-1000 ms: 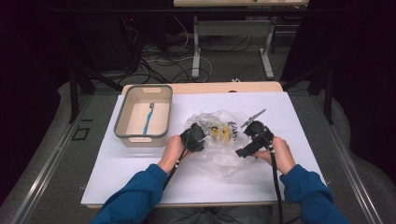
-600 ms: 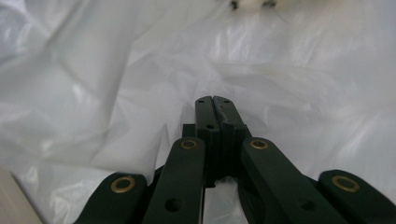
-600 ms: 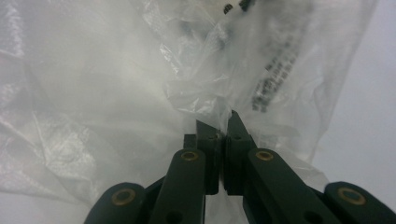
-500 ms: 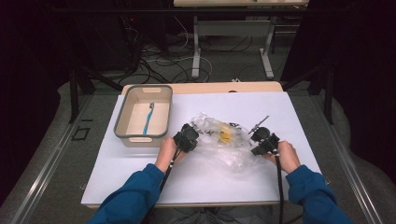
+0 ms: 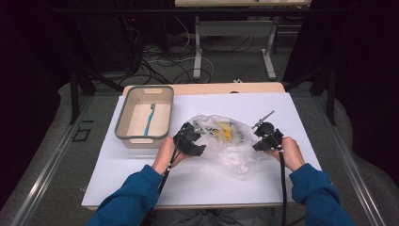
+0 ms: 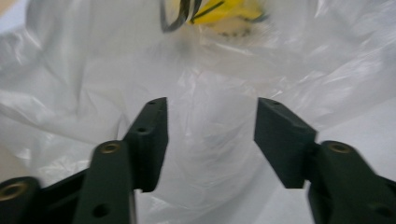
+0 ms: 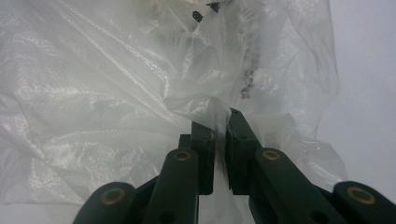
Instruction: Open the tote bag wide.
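Observation:
A crumpled clear plastic bag (image 5: pixel 230 143) lies mid-table with a yellow item (image 5: pixel 226 131) and dark pieces inside. My left gripper (image 5: pixel 194 135) is at the bag's left side. In the left gripper view its jaws (image 6: pixel 211 135) stand apart and have just been opening; bag film (image 6: pixel 210 84) lies loose between and beyond them, and neither pad presses on it. My right gripper (image 5: pixel 264 137) is at the bag's right edge. In the right gripper view it (image 7: pixel 222 122) is shut on a fold of the bag (image 7: pixel 140 93); its jaws closed, then eased slightly, and still pinch the film.
A beige bin (image 5: pixel 123 123) stands at the table's left with a blue toothbrush (image 5: pixel 149 120) lying in it. White paper (image 5: pixel 211 183) covers the tabletop. Beyond the far edge are table legs and cables on the floor.
The right gripper went from open to shut on the bag's right edge. The left gripper closed at the bag's left side, then opened again and lifted a little. The bag's top has shifted slightly.

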A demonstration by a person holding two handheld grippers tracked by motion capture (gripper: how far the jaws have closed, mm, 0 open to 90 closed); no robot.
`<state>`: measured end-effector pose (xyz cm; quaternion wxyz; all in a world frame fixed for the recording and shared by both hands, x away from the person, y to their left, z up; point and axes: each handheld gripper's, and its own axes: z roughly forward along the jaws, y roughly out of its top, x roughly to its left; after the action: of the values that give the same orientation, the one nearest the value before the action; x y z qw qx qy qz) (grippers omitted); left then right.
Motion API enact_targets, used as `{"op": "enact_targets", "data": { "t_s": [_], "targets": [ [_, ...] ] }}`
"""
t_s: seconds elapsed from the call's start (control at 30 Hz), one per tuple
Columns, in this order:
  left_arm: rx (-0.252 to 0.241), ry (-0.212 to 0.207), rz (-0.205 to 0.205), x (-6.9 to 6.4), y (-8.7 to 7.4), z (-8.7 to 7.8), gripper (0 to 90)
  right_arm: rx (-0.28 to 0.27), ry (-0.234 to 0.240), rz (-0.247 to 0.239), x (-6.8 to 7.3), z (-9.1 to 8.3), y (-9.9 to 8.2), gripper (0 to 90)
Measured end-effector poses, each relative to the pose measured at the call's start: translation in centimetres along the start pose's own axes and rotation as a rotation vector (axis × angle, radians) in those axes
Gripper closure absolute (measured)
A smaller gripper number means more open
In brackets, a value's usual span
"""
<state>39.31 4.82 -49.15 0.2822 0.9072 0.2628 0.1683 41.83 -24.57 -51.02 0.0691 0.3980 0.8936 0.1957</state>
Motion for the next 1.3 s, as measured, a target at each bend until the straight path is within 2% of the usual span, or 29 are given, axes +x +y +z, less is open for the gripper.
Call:
{"op": "enact_targets", "data": {
  "t_s": [0.07,0.1,0.13,0.17,0.2,0.27,0.3,0.33,0.37,0.4,0.43,0.47,0.5,0.53,0.57,0.6,0.73,0.8,0.87,0.9,0.93,0.97,1.03,1.1,1.13,1.2,1.23,1.3],
  "targets": [
    [-0.014,0.004,0.016,-0.5,0.3,-0.6,37.6,-0.023,-0.002,0.003,0.0,0.1,0.1,83.9],
    [-0.020,0.001,0.027,-0.7,0.4,-0.8,36.2,-0.007,-0.001,-0.004,-0.1,-0.1,0.2,82.7],
    [-0.033,0.002,0.021,-1.0,0.5,-1.0,35.9,-0.005,-0.005,-0.009,-0.1,-0.2,0.3,82.5],
    [-0.026,-0.006,0.042,-1.1,0.7,-1.2,35.2,0.002,-0.009,-0.001,-0.1,-0.3,0.3,82.4],
    [-0.036,-0.021,0.036,-1.4,0.9,-1.1,33.9,-0.033,-0.011,0.011,0.0,-0.1,0.3,82.0],
    [-0.041,-0.037,0.055,-2.0,1.3,-1.1,33.4,-0.038,-0.012,0.007,-0.1,-0.1,0.4,81.5],
    [-0.045,-0.042,0.068,-2.3,1.6,-0.9,32.6,-0.027,-0.019,0.001,-0.1,-0.2,0.4,80.5],
    [-0.037,-0.047,0.078,-2.6,1.9,-0.6,32.3,-0.023,-0.021,0.014,0.1,-0.2,0.5,79.7],
    [-0.053,-0.036,0.083,-3.0,2.2,-0.2,31.8,-0.019,-0.016,-0.002,0.0,-0.1,0.5,77.2],
    [-0.048,-0.046,0.094,-3.1,2.5,0.2,31.7,-0.012,-0.018,0.015,0.1,-0.1,0.6,74.8],
    [-0.060,-0.031,0.090,-3.4,2.8,0.7,31.7,-0.035,-0.016,0.016,0.2,0.2,0.6,72.9],
    [-0.046,-0.039,0.100,-3.4,3.2,1.2,31.7,-0.085,-0.006,0.016,0.2,0.5,0.5,69.4],
    [-0.056,-0.037,0.094,-3.4,3.4,1.9,32.1,-0.080,-0.014,0.040,0.3,0.5,0.5,66.1],
    [-0.056,-0.023,0.095,-3.5,3.6,2.5,34.0,-0.068,-0.014,0.034,0.3,0.4,0.5,61.5],
    [-0.042,-0.038,0.096,-3.2,3.8,2.9,39.3,-0.033,-0.020,0.031,0.3,0.1,0.6,56.1],
    [-0.048,-0.042,0.085,-3.0,4.0,3.3,47.8,-0.050,-0.035,0.022,0.2,0.1,0.6,50.6],
    [-0.070,-0.015,0.057,-2.1,4.2,4.1,72.6,-0.099,-0.040,0.041,0.7,-1.4,0.5,33.8],
    [-0.056,-0.006,0.058,-1.6,4.3,4.3,82.0,-0.136,-0.029,0.025,1.3,-2.4,0.7,31.7],
    [-0.066,0.007,0.028,-1.1,4.2,4.6,85.9,-0.163,-0.019,-0.003,2.4,-3.1,0.9,31.3],
    [-0.057,0.012,0.032,-0.8,4.3,4.7,86.9,-0.167,-0.012,-0.015,3.1,-3.1,1.1,31.2],
    [-0.060,0.011,0.011,-0.6,4.3,4.8,87.8,-0.174,-0.018,-0.028,3.8,-3.0,1.3,31.5],
    [-0.051,0.013,0.015,-0.2,4.3,4.7,88.3,-0.179,-0.007,-0.053,4.5,-2.6,1.5,31.6],
    [-0.055,0.016,-0.009,0.1,4.3,4.8,88.8,-0.164,0.012,-0.098,5.8,-1.4,1.8,33.5],
    [-0.060,0.029,-0.023,0.4,4.3,4.9,89.0,-0.092,0.008,-0.125,6.6,0.4,1.9,36.2],
    [-0.047,0.038,-0.016,0.7,4.2,4.8,89.0,-0.065,0.004,-0.153,6.7,1.3,2.0,39.9],
    [-0.058,0.038,-0.043,1.1,4.0,4.7,89.1,-0.027,0.005,-0.165,6.6,2.5,1.9,56.9],
    [-0.062,0.036,-0.052,1.4,4.0,4.6,89.1,-0.023,0.017,-0.181,6.5,2.8,1.8,66.0],
    [-0.061,0.050,-0.069,1.9,3.8,4.5,89.1,0.005,0.019,-0.183,6.1,3.0,1.5,84.5]
  ]
}}
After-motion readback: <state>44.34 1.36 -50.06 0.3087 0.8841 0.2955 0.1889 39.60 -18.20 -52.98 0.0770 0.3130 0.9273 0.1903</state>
